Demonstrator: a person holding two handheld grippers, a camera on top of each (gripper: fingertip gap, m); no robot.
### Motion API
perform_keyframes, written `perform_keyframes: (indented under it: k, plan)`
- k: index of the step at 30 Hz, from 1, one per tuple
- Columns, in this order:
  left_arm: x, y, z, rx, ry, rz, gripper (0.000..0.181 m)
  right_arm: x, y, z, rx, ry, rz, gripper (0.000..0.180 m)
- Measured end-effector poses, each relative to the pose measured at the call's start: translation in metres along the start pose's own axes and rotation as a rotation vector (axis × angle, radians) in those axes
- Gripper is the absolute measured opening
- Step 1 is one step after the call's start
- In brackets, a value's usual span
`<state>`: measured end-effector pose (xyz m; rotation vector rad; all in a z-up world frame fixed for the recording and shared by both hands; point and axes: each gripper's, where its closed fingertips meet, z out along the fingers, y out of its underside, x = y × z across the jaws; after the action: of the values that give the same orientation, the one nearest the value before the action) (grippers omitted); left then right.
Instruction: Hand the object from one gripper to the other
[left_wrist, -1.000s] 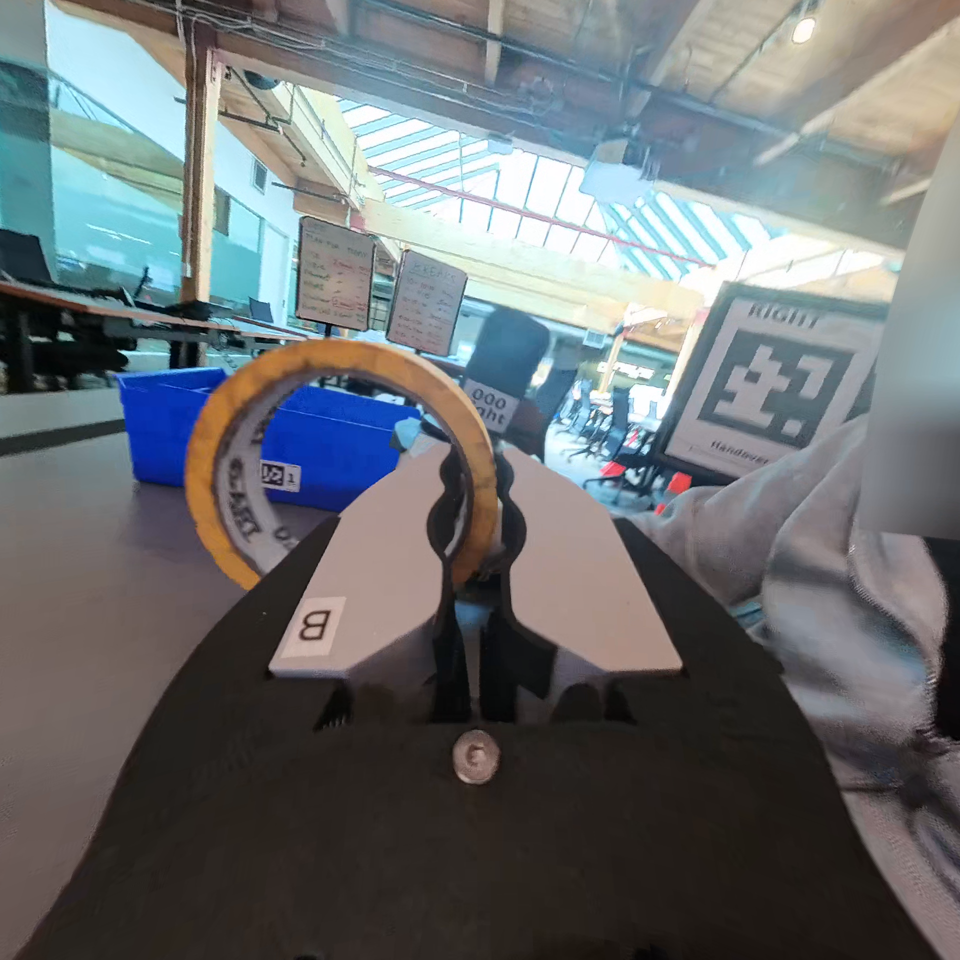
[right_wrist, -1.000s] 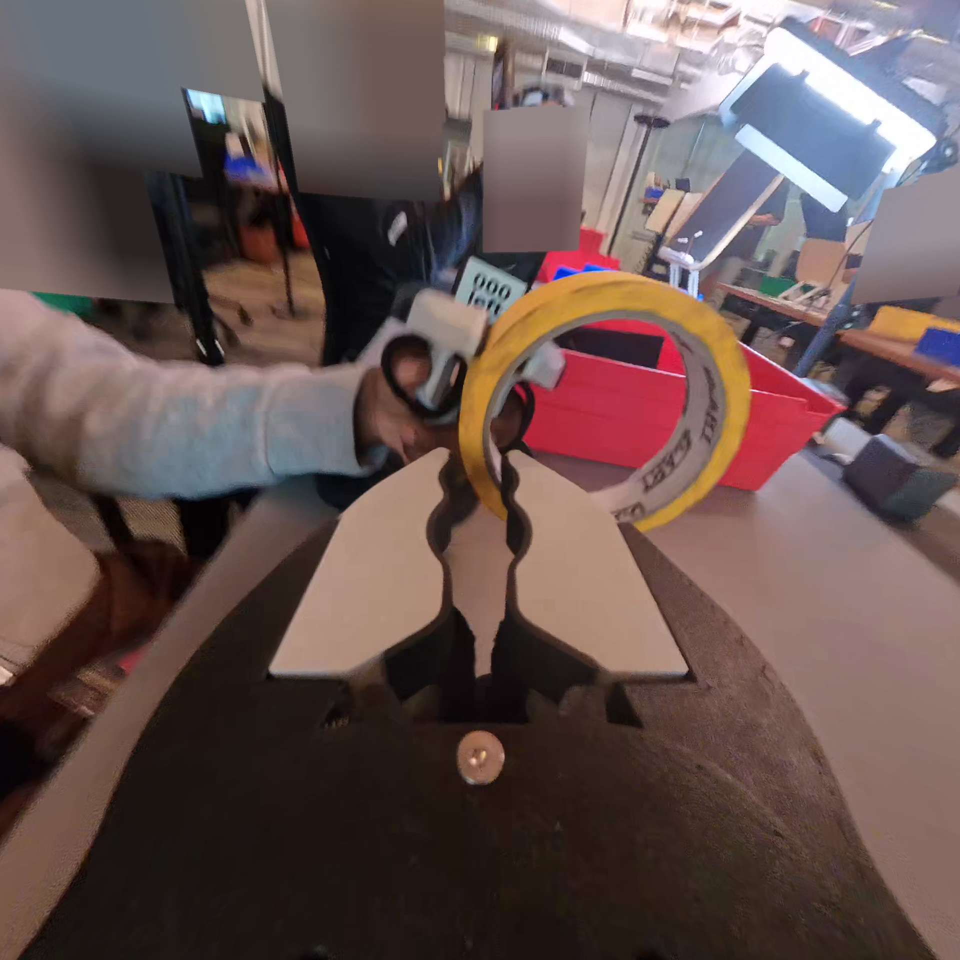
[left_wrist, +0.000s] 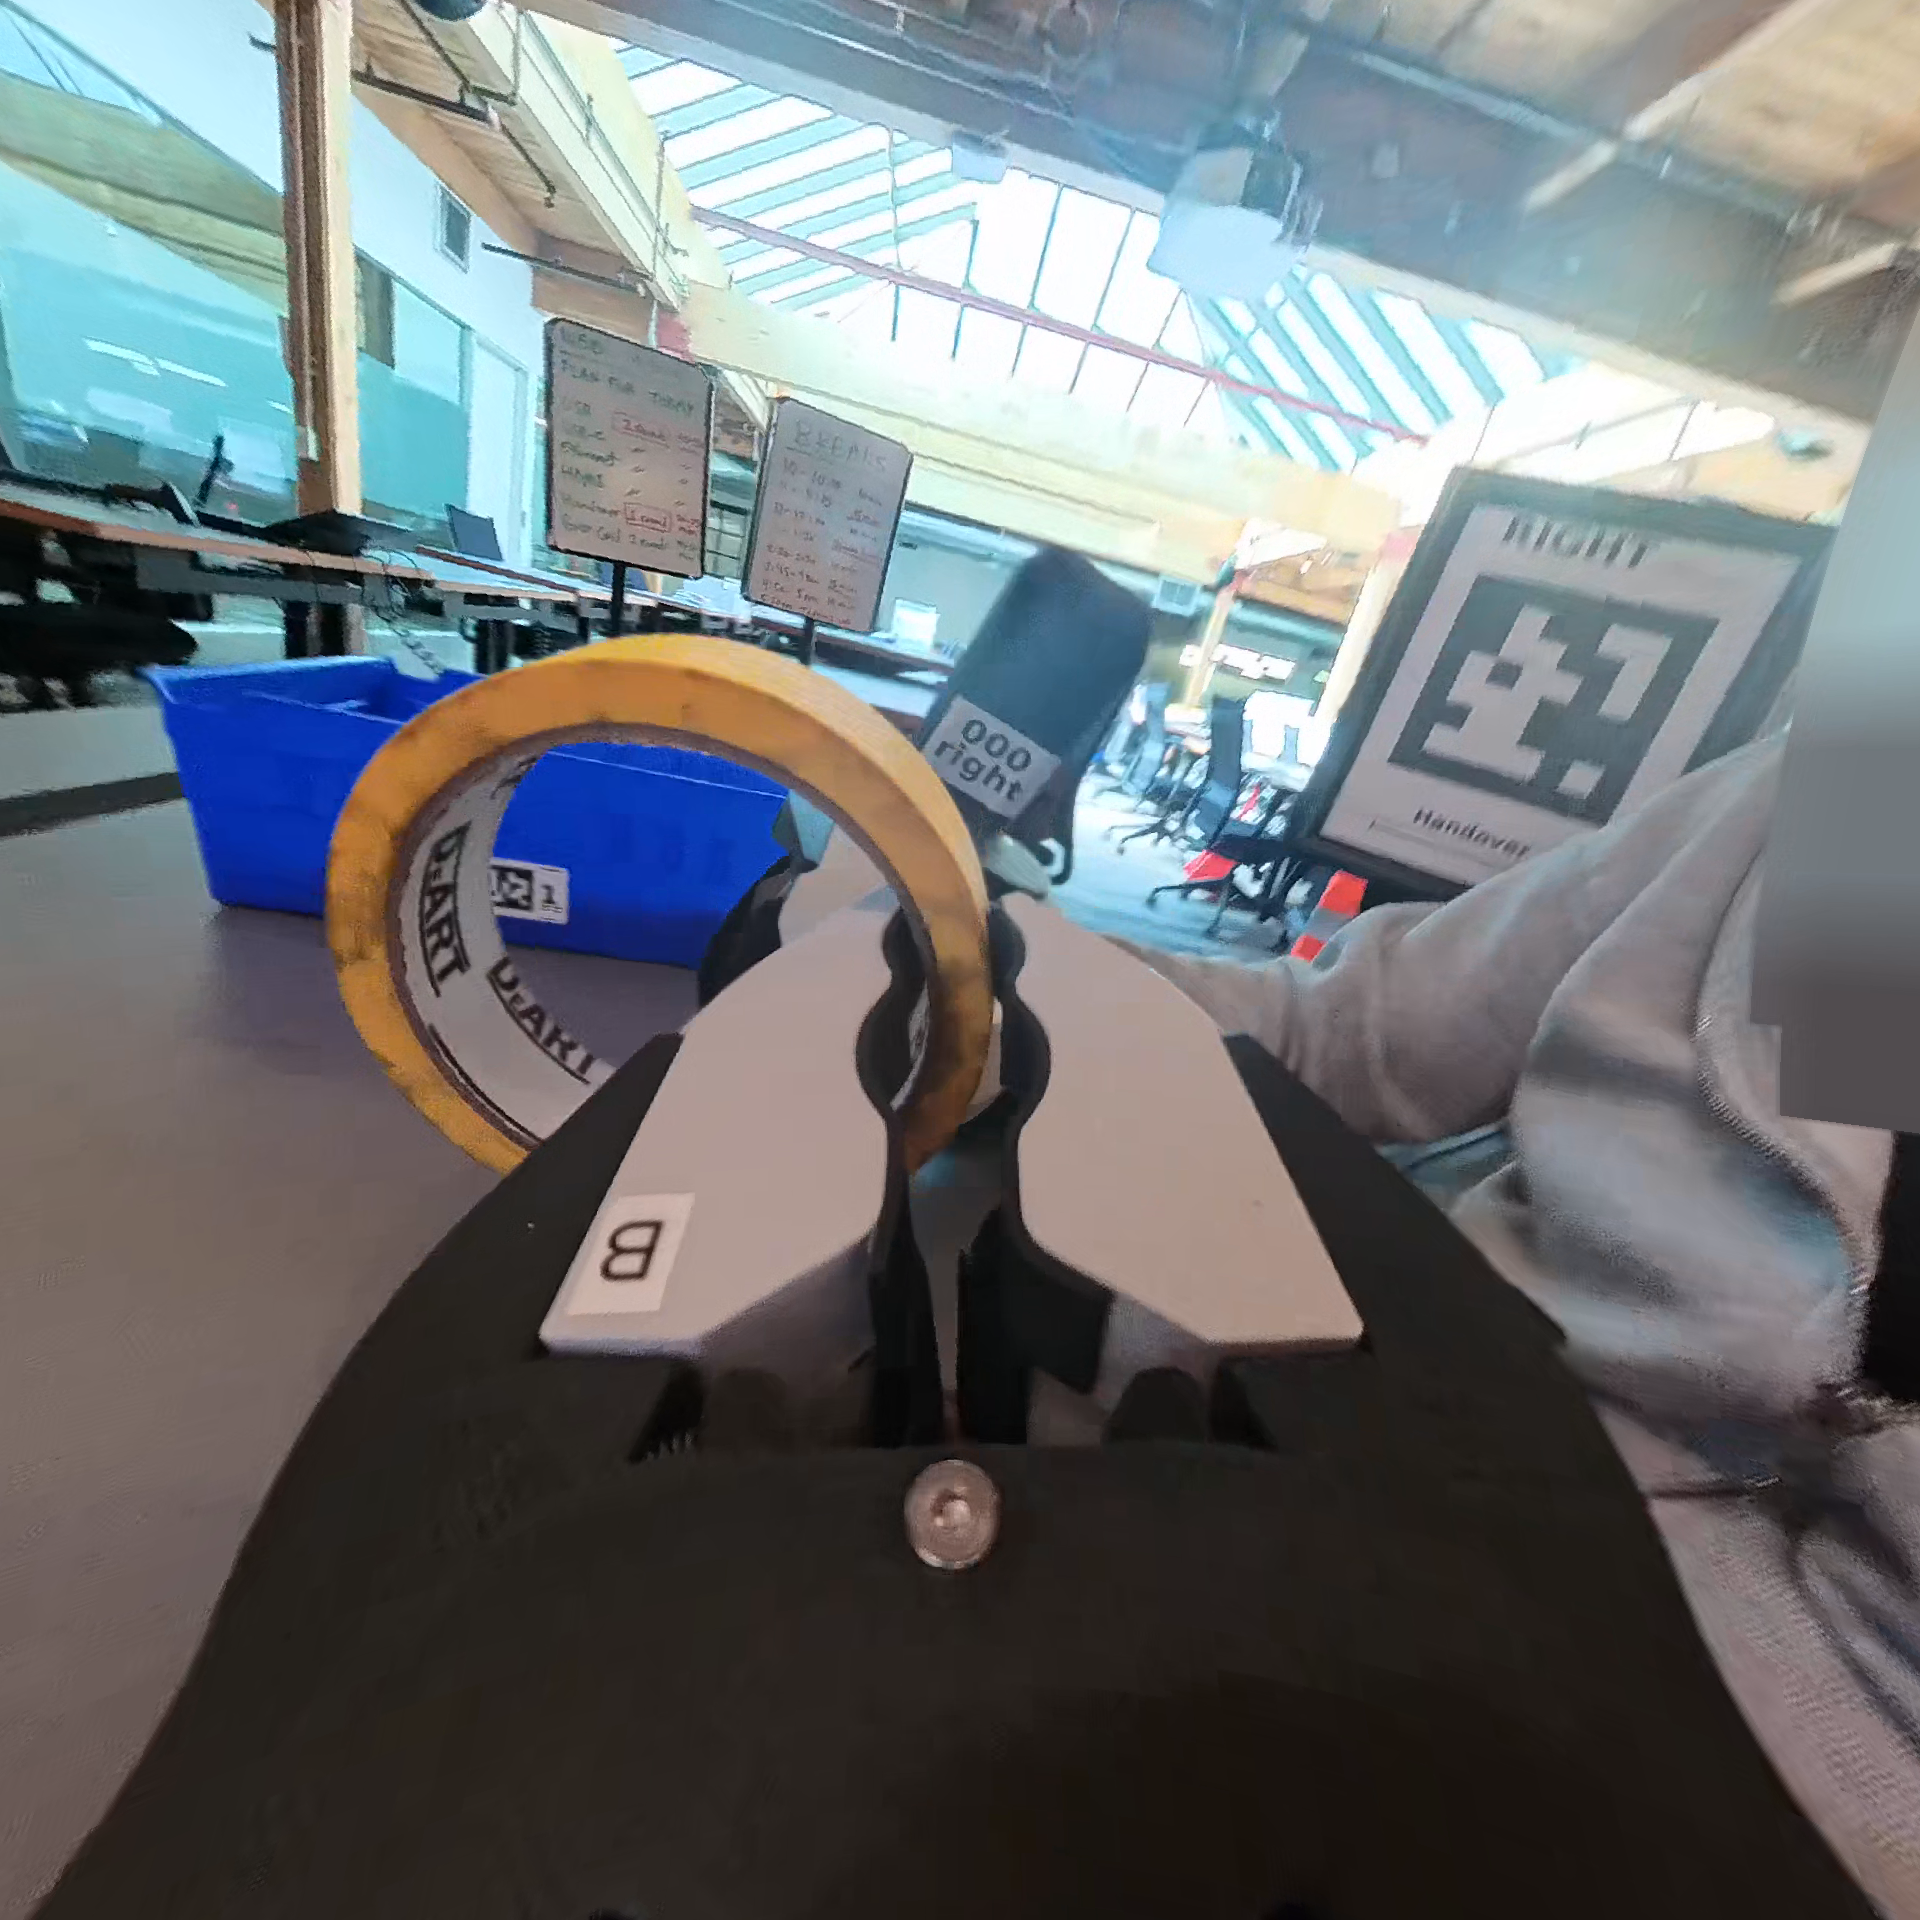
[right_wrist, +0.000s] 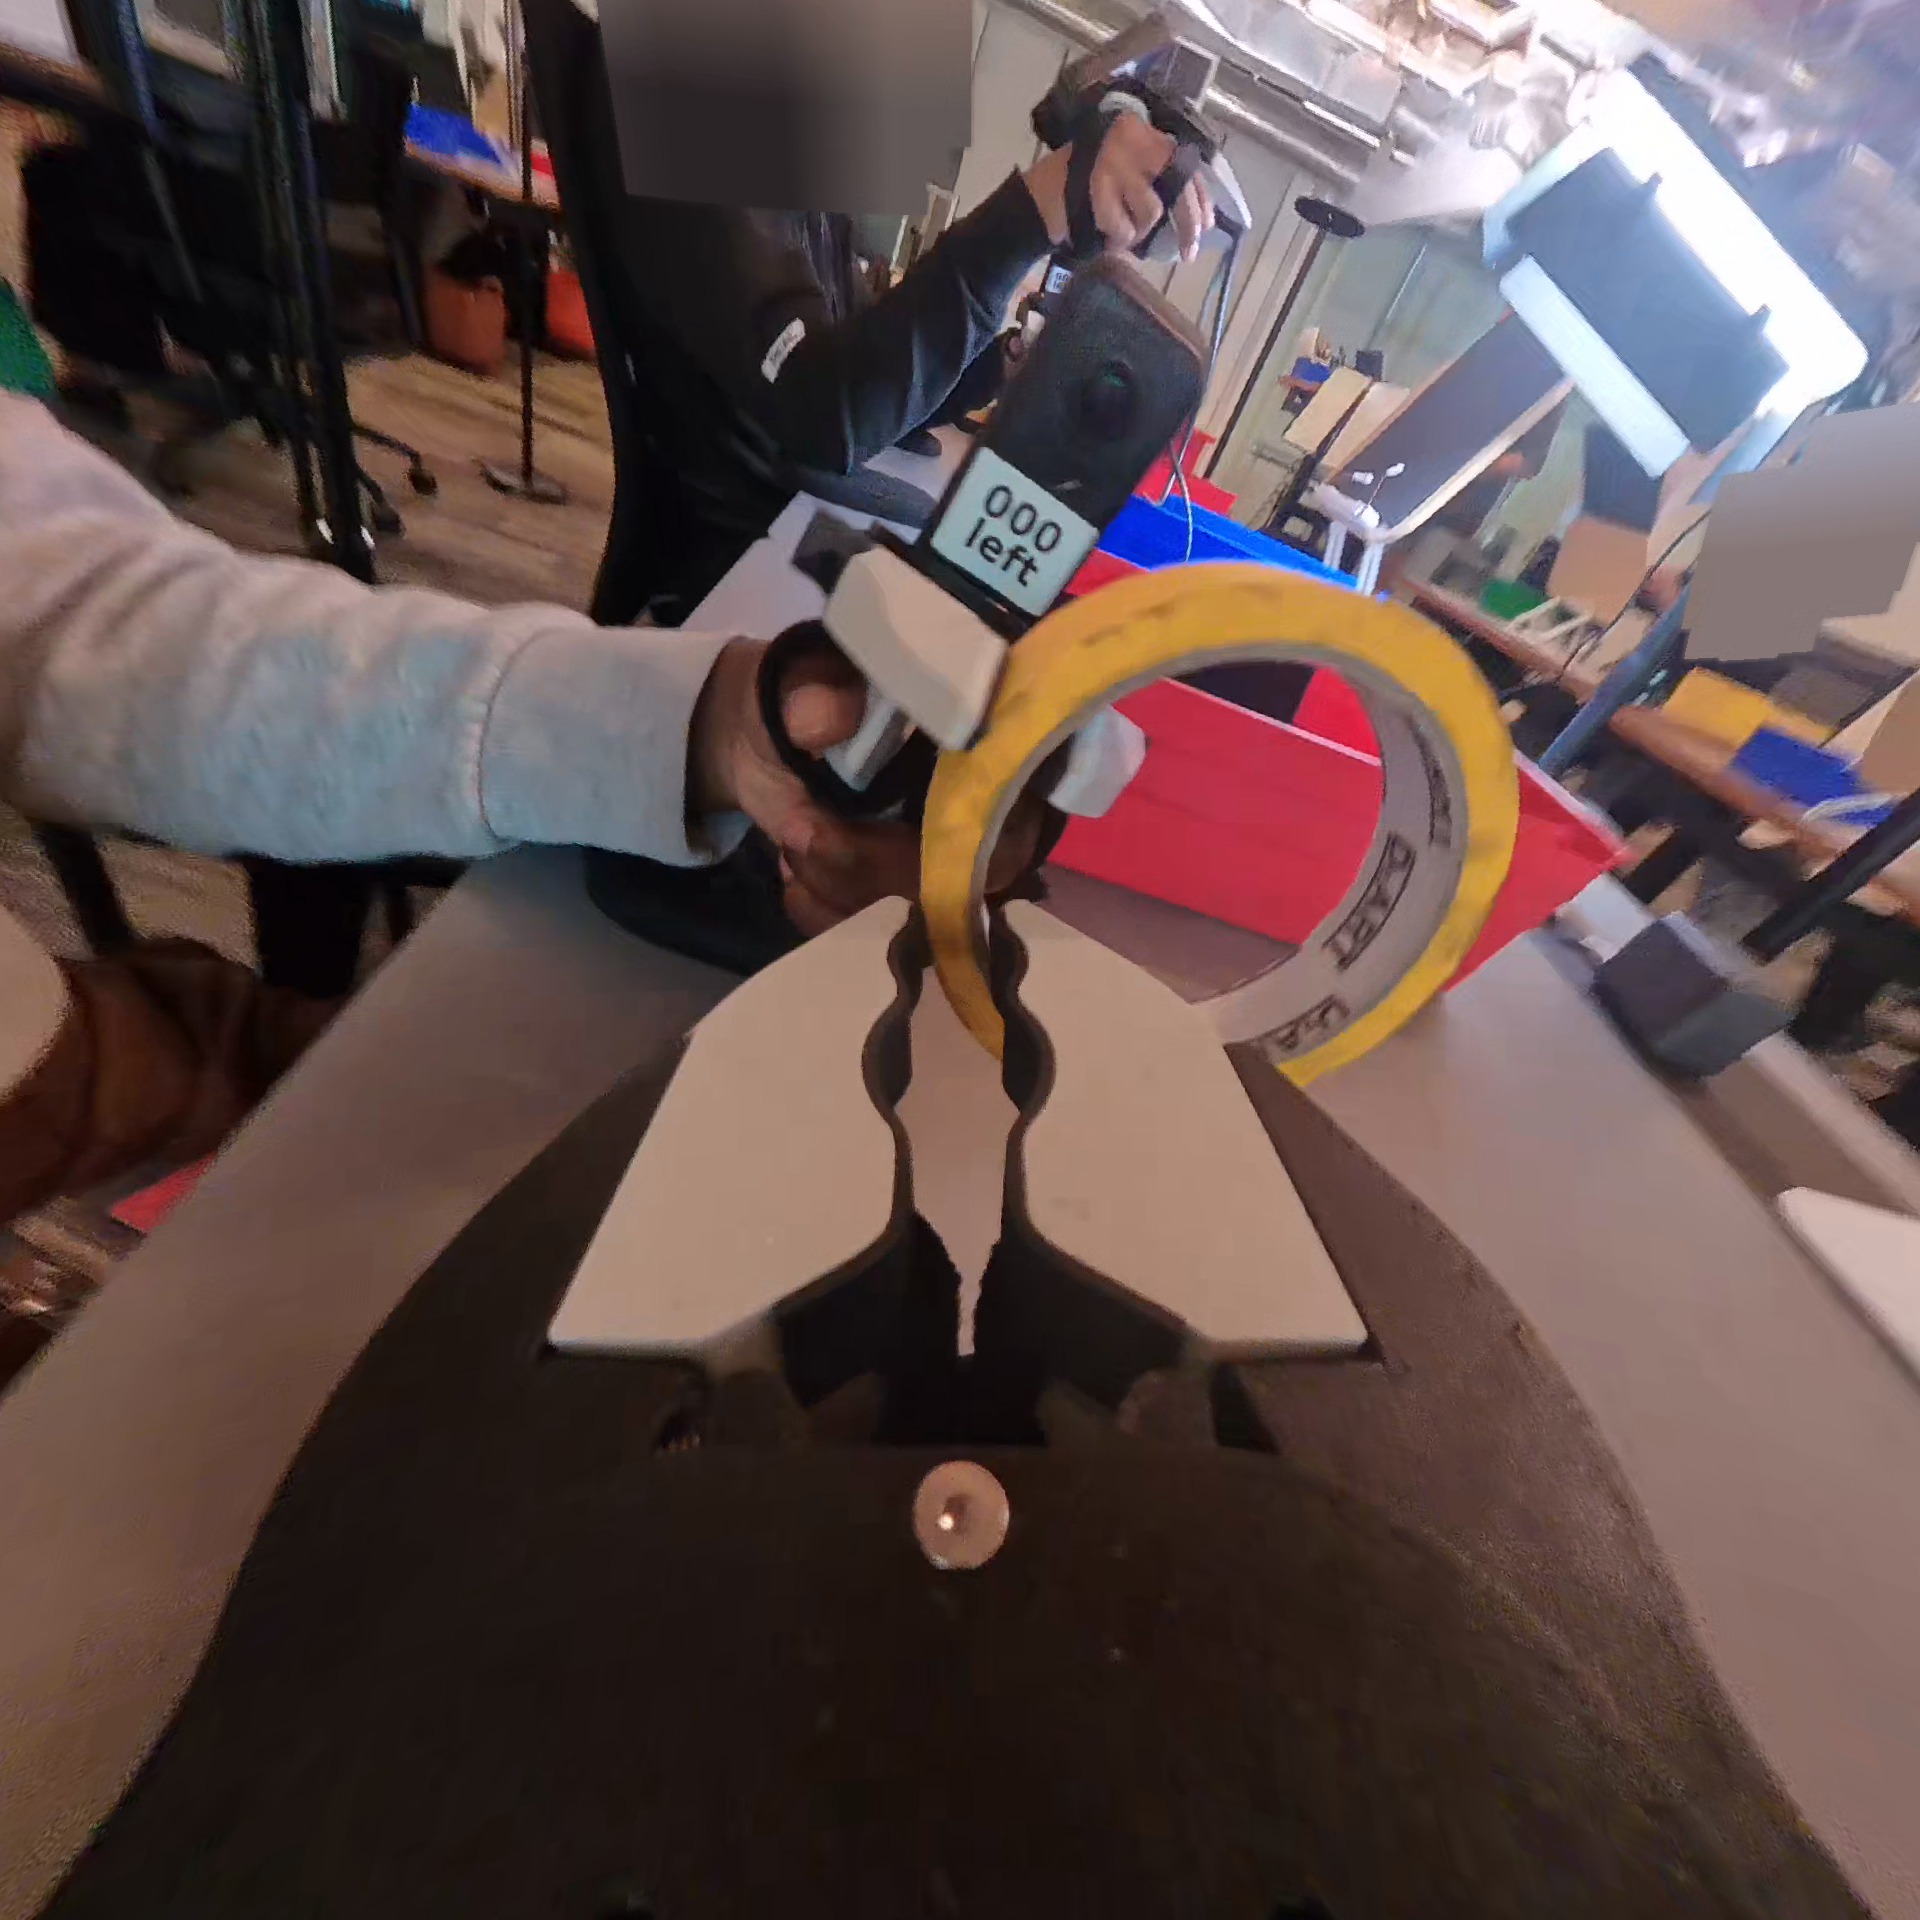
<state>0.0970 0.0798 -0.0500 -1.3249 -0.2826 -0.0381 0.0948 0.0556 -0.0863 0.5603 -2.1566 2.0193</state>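
Observation:
A roll of yellow tape (left_wrist: 665, 686) with a grey printed core is held upright above the grey table (left_wrist: 156, 1143). My left gripper (left_wrist: 945, 920) is shut on the roll's right side. In the right wrist view the roll (right_wrist: 1247, 613) passes between the fingertips of my right gripper (right_wrist: 956, 920), which press on its left lower rim. The left gripper (right_wrist: 1013, 717) grips the same roll just above, in a hand with a light grey sleeve. The right gripper's black camera body (left_wrist: 1039, 675) shows just behind the roll in the left wrist view.
A blue bin (left_wrist: 312, 790) stands on the table behind the roll. A red bin (right_wrist: 1247, 810) and a dark block (right_wrist: 1683, 997) lie on the other side. A black-and-white marker board (left_wrist: 1558, 675) stands at right. A person in black (right_wrist: 779, 364) is behind the table. Less than 4 cm separates the two grippers' tips.
The right gripper's fingertips have narrowed onto the roll's rim. The roll has tilted a little in the left gripper, so more of its yellow outer band shows. Both grippers sit slightly closer together.

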Motion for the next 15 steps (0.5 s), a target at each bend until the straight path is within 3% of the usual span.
perform_keyframes:
  k: [4,8,15]
  plan:
    - [-0.003,0.008,0.004,-0.069,-0.080,0.226,0.011,0.009,-0.016,-0.009,0.134,-0.066,0.321,0.033]
    - [-0.003,0.011,0.005,-0.094,-0.101,0.340,0.010,-0.001,-0.028,-0.010,0.231,-0.258,0.622,0.051]
    - [-0.015,0.031,0.008,-0.236,-0.173,0.452,0.011,0.019,-0.032,-0.016,0.306,-0.187,0.722,0.049]
